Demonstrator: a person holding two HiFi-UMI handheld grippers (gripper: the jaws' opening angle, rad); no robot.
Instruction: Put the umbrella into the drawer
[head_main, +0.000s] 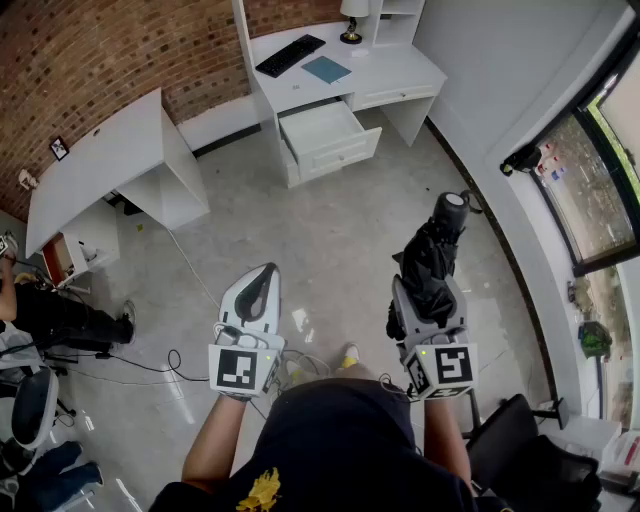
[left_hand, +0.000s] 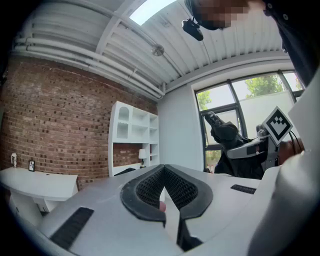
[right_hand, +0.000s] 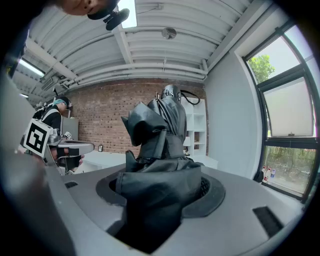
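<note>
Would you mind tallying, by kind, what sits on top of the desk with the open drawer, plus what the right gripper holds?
Keyboard: 1
Blue pad: 1
Lamp: 1
Umbrella: 1
Total: 4

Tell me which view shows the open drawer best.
The head view: the drawer is pulled out of the white desk, seen from above. Neither gripper view shows it; the right one is filled by the held umbrella.

Head view overhead; gripper views level, toward shelf (left_hand: 131, 131)
</note>
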